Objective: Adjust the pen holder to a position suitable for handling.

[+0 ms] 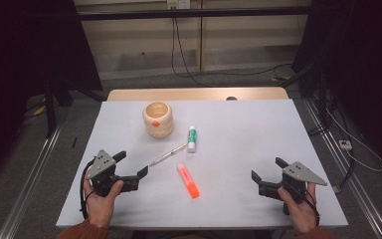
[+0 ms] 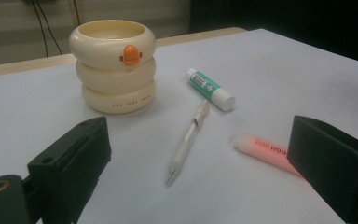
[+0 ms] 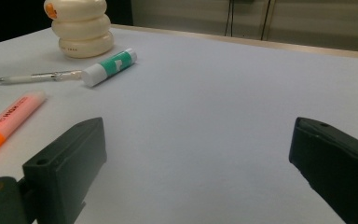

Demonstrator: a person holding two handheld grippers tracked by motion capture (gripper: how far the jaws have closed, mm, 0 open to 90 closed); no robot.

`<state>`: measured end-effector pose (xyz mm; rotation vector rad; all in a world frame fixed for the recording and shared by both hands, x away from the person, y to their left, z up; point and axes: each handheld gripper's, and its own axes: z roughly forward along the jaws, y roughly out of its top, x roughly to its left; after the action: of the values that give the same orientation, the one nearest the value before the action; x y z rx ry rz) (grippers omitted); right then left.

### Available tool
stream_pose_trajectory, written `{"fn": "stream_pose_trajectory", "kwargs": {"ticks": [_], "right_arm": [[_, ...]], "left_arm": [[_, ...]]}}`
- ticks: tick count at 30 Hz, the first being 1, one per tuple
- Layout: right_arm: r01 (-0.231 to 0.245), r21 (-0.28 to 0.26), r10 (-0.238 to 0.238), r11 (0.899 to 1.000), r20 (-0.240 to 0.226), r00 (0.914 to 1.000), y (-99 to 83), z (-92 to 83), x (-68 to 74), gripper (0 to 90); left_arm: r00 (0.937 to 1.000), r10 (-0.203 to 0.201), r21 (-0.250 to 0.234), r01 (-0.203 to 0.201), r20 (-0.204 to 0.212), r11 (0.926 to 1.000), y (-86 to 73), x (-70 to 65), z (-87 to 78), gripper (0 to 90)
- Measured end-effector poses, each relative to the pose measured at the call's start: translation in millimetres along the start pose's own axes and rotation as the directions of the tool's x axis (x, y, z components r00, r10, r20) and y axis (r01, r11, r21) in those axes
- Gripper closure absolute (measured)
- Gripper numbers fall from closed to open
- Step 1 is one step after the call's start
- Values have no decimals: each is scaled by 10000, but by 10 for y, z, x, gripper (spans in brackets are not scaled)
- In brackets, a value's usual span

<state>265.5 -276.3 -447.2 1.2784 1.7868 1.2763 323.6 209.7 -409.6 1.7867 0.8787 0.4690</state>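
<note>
A cream ring-stacked pen holder with an orange mark stands upright at the back left of the white table. A green-and-white glue stick, a clear pen and an orange highlighter lie loose in the middle. My left gripper rests near the front left, open and holding nothing, pointing toward the pen. Near the front right my right gripper is open too, over bare table.
A wooden strip runs along the table's far edge. Cables trail on the floor behind. Dark stands and curtains flank both sides. Bare table surface lies between the highlighter and my right gripper.
</note>
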Motion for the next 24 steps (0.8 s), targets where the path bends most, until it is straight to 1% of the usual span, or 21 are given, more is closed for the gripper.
{"fn": "stream_pose_trajectory", "kwargs": {"ticks": [4,6,8,10,14,16,19,21,23,24], "right_arm": [[-14,23,14,10000,-19,10000,-2,7,-3,37],[22,51,-22,10000,-30,10000,-4,16,-5,37],[-7,59,7,10000,-21,10000,-5,17,-5,37],[-11,60,11,10000,-15,10000,-4,15,-4,37],[14,55,-13,10000,-79,10000,1,15,7,37],[26,45,-26,10000,-90,10000,1,18,8,37],[46,76,-46,10000,-104,9999,-4,21,3,37],[8,64,-8,10000,-129,9999,-4,18,-2,37],[10,65,-9,10000,-147,9999,-3,21,-3,37],[10,65,-9,10000,-147,9999,-3,21,-3,37]], "left_arm": [[9999,-62,-8,62,117,10000,68,20,49,58],[10000,44,-18,-43,58,10000,107,40,79,58],[10000,-18,-66,18,45,10000,145,54,107,64],[10000,35,-97,-35,75,9999,187,73,139,66],[10000,16,-111,-16,40,9999,271,116,201,66],[9999,-16,-157,18,127,9999,315,149,228,67],[9999,-108,-223,108,18,9997,371,191,271,67],[9999,-104,-226,103,-20,9997,405,209,303,67],[10000,28,-144,-28,-24,9999,435,232,338,67],[10000,-32,-137,32,-8,9999,445,239,360,67]]}}
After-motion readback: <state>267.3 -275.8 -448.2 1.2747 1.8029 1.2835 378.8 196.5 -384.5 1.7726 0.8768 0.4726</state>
